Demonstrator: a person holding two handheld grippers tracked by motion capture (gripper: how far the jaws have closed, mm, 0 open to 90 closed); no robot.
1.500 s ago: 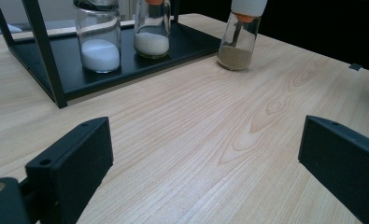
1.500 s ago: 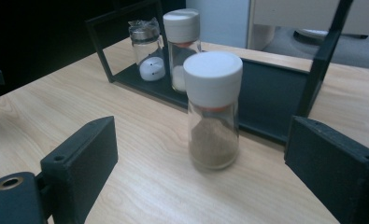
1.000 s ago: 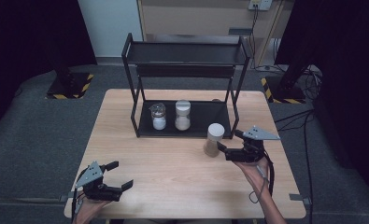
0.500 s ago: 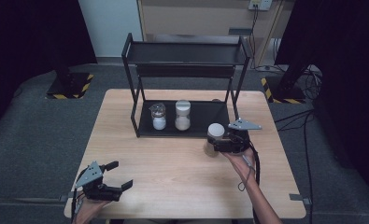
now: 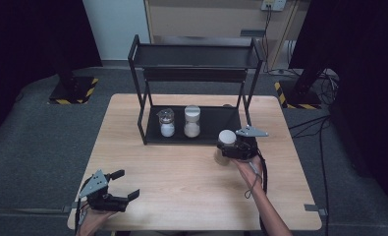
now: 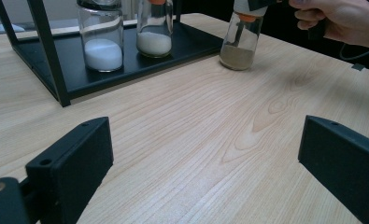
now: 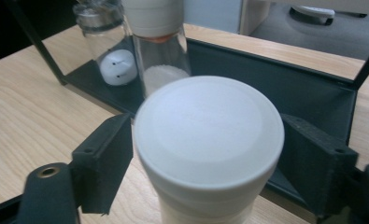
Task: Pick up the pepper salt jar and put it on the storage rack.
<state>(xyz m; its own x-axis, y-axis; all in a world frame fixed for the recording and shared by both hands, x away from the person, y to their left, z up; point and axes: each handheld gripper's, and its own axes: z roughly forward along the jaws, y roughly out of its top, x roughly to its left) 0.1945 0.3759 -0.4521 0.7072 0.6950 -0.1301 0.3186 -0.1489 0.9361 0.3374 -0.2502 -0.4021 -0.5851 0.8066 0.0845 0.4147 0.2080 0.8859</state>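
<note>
Jaws of the right gripper (image 5: 229,147) sit on either side of a white-capped jar (image 5: 226,139), just under its broad cap; in the right gripper view the black pads flank the cap (image 7: 209,127) closely, though whether they press the glass I cannot tell from where I stand. That jar stands upright on the wooden table (image 5: 191,196), just outside the near right corner of the black rack (image 5: 196,49), and the left gripper view shows its glass body (image 6: 240,39) with a layer of greyish-brown powder at the bottom and an orange band under the cap. The right hand (image 5: 245,164) comes in from the near edge, with a cable trailing along the wrist. Over at the near left corner of the table, the left gripper (image 5: 124,186) rests in the left hand (image 5: 86,219) with its jaws spread wide and nothing between them, bare woodgrain showing across the gap in its own view. It is well apart from the rack and the jars. On the rack's bottom shelf (image 5: 216,120), toward the left, two more jars stand side by side: a clear-topped jar (image 5: 166,123) on the left and a taller white-lidded jar (image 5: 192,121) on the right, each holding white powder. Around the table lies dark grey carpet (image 5: 39,142), and a stand base with yellow-and-black hazard stripes (image 5: 73,91) sits on the far left.
</note>
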